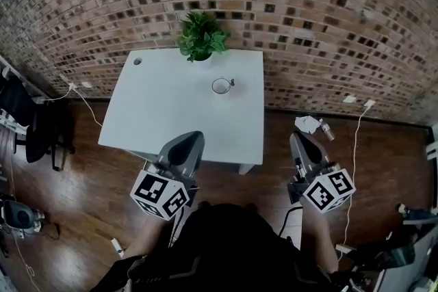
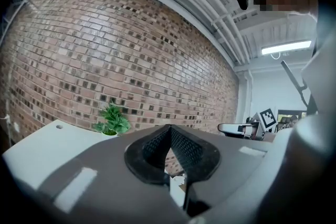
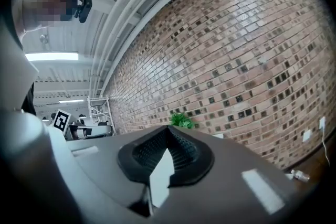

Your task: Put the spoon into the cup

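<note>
Both closed and empty, the left claw (image 1: 190,138) and right claw (image 1: 296,138) hover near a white table (image 1: 171,121); 1 cup (image 1: 221,86) stands ahead, between them.

The table (image 1: 171,113) has a smooth, matt white top. Near its far edge, the cup (image 1: 221,86) looks pale with a slight gloss; too small to tell its material. The wall (image 1: 308,24) is rough, matt brick in mixed reds and browns. The floor (image 1: 82,167) is dark wood boards with a soft sheen. The left gripper (image 2: 169,127) and right gripper (image 3: 168,128) have smooth, matt grey plastic shells and black ribbed pads (image 2: 184,147).
</note>
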Tool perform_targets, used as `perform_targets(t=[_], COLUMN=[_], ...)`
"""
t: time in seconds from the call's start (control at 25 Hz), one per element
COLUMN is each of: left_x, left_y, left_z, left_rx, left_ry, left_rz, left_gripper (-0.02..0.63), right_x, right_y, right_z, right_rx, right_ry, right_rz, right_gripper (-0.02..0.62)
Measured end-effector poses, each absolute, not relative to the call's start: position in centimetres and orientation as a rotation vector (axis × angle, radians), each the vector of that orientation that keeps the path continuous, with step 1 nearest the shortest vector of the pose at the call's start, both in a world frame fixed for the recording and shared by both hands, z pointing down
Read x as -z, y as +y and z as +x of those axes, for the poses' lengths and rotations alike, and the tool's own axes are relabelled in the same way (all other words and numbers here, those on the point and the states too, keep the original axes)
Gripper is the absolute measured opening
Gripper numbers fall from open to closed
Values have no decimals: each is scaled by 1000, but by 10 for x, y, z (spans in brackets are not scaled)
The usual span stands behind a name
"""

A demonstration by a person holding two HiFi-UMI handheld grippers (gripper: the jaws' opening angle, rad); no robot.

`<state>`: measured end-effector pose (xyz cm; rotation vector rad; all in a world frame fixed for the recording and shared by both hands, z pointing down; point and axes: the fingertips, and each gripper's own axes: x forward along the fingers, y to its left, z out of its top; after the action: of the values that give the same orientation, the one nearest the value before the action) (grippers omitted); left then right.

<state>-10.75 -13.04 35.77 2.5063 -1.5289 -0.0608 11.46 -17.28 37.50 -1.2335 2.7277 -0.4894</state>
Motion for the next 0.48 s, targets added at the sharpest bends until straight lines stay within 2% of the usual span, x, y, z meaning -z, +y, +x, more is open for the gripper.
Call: perform_targets(t=[0.48], left_x=[-358], left_y=[-118], left_z=[-101], left_rx=[101], left_ry=[-1458], left_rz=[2532], left_gripper=[-8], right_x=[-370], right_y=[-162], right_z=[110], right_rx=[456], right_ry=[2739], right_rz=[-1245], right_gripper=[6])
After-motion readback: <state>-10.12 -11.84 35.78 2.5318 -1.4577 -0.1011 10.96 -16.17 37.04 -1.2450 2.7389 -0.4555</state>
